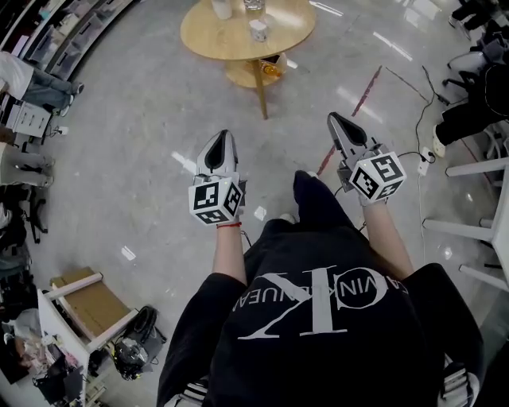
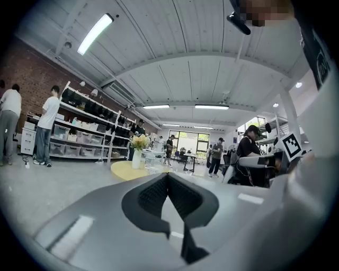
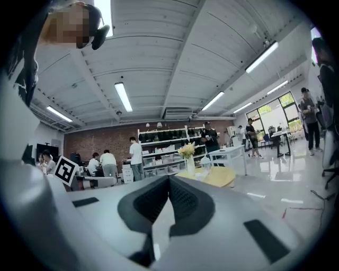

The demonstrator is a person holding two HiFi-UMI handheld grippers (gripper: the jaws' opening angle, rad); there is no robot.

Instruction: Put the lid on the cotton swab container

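Observation:
A round wooden table (image 1: 199, 40) stands well ahead of me on the grey floor. On it are a white vase (image 1: 223, 8), a clear container (image 1: 253, 5) cut off by the top edge, and a small white pot-like item (image 1: 258, 30); which is the lid I cannot tell. My left gripper (image 1: 223, 137) and right gripper (image 1: 335, 118) are held out at waist height, far short of the table, both shut and empty. In the left gripper view the shut gripper (image 2: 167, 175) points at the yellow table (image 2: 124, 169) with its flower vase (image 2: 139, 153). The right gripper (image 3: 169, 178) also faces the table (image 3: 220, 177).
A white rack with a cardboard sheet (image 1: 79, 306) stands at my lower left, white table legs (image 1: 469, 226) at the right. A cable and plug (image 1: 425, 155) lie on the floor to the right. Storage shelves (image 2: 79, 137) and several people stand around the room.

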